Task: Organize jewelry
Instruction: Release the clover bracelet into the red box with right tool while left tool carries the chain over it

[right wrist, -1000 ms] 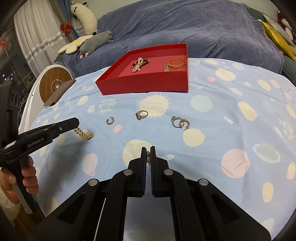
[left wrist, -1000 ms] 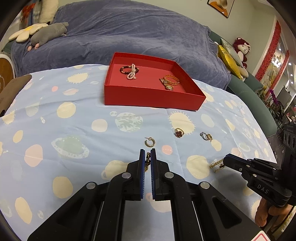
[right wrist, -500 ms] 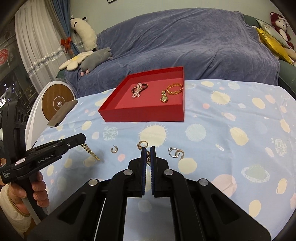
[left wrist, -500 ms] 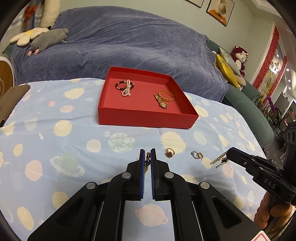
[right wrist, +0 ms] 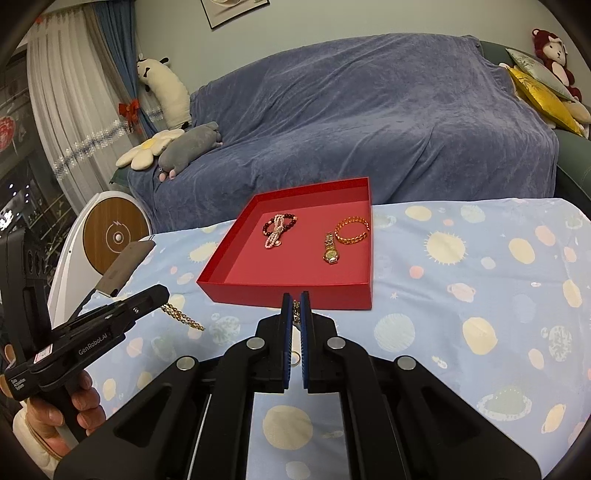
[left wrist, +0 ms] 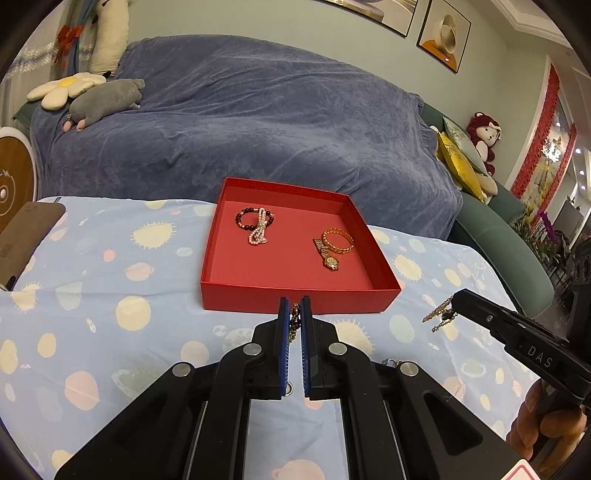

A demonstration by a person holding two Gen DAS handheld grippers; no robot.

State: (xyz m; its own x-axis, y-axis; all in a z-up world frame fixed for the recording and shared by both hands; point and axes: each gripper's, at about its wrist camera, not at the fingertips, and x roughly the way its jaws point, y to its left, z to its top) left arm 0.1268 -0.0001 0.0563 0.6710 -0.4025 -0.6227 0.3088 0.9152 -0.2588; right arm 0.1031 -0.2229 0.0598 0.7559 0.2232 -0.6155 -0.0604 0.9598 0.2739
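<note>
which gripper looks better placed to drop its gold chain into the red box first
Roughly even, perhaps left. The left gripper and right gripper each pinch a gold chain just short of the open red cardboard box's near wall; left faces it more centrally.

An open red box (left wrist: 299, 295) holds a bead bracelet (left wrist: 255, 223) at 10 o'clock, a gold bangle (left wrist: 338, 240) and watch (left wrist: 327, 256) at 2 o'clock.

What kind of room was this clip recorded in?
Most likely a home living room. A sofa under a blue throw stands behind the table with its planet-print cloth, plush toys lie on the sofa, and framed pictures hang on the wall.
</note>
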